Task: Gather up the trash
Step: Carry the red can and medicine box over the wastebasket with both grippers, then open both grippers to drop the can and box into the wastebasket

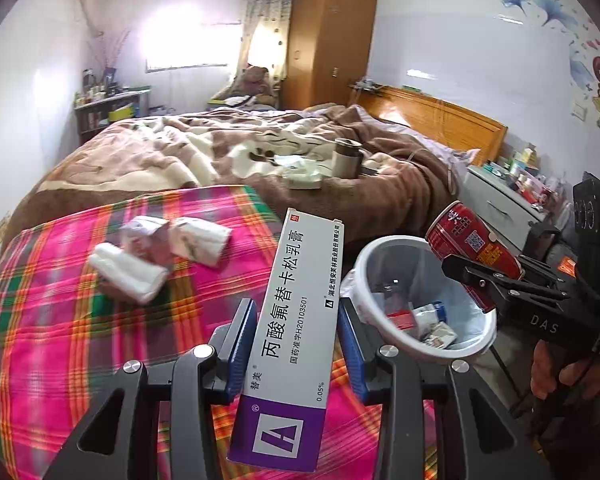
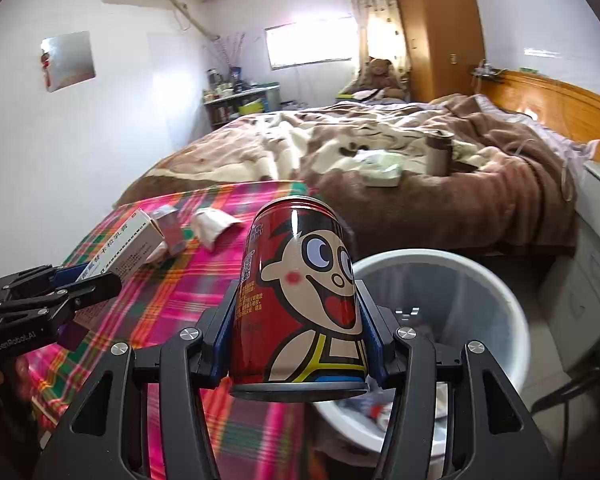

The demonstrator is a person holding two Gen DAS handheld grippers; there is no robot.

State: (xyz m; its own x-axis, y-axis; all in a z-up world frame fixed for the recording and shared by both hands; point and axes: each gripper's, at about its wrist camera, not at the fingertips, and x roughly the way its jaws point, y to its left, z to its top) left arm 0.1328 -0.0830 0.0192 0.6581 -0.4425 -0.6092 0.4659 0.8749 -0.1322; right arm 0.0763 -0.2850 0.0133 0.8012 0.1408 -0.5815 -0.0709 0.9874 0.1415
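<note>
My left gripper [image 1: 298,312] is shut on a long white and purple ointment box [image 1: 292,320], held above the pink plaid cloth [image 1: 80,320]. My right gripper [image 2: 300,320] is shut on a red cartoon drink can [image 2: 296,292], held over the near rim of the white trash bin [image 2: 480,280]. In the left wrist view the can [image 1: 474,250] hangs above the bin [image 1: 380,256], which holds several wrappers. Crumpled white tissues [image 1: 140,264] and a folded paper [image 1: 198,240] lie on the plaid cloth. The left gripper with the box [image 2: 120,248] shows at the left of the right wrist view.
A bed with a brown blanket [image 1: 220,152] fills the background, with a metal cup [image 1: 346,156] and a tissue pack [image 1: 302,176] on it. A white nightstand [image 1: 496,196] with clutter stands right of the bin. A wooden wardrobe [image 1: 332,36] stands at the back.
</note>
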